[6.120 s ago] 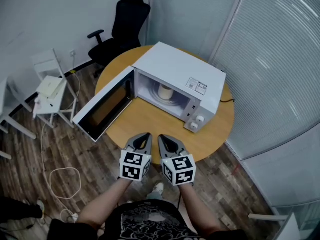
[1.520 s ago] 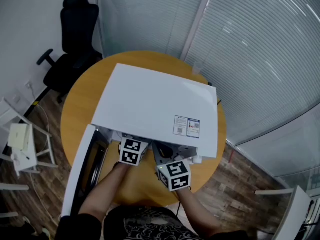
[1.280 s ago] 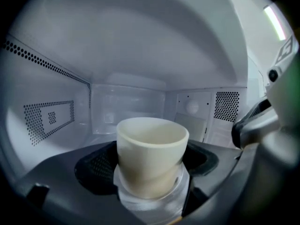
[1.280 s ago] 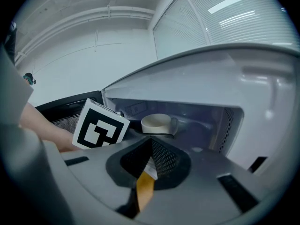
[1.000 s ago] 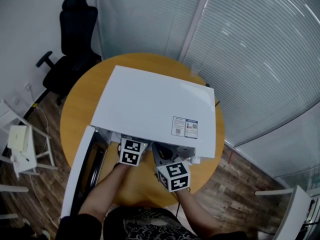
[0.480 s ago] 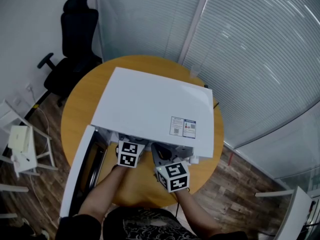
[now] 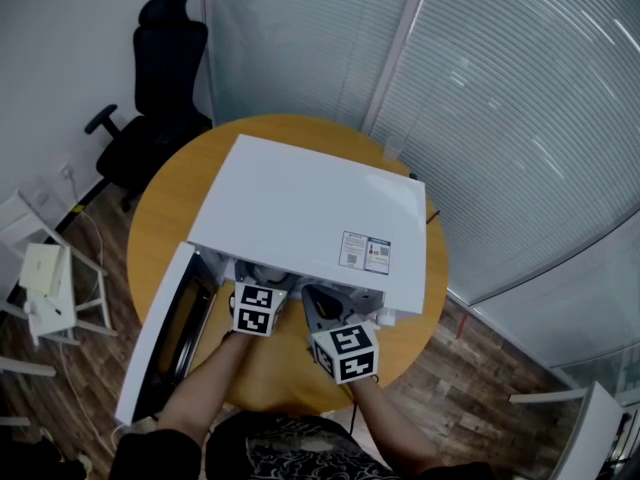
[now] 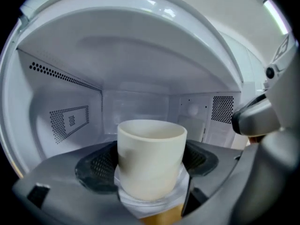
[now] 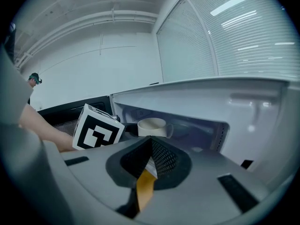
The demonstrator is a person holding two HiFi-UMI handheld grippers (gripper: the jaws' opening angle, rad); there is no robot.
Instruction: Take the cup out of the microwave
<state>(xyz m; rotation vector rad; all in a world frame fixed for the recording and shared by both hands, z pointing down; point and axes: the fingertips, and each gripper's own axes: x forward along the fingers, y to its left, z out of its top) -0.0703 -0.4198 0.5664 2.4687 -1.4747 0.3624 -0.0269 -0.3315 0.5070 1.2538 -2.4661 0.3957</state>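
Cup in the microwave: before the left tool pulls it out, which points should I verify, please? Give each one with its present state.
1. Microwave door swung wide open: ok.
2. Cup between the jaws of the left tool, with the pads against both sides: ok.
3. Cup upright in the grip: ok.
4. Right tool shut, holding nothing and not touching the cup: ok.
5. Cup free of liquid that could spill: cannot tell, because no view shows its inside.
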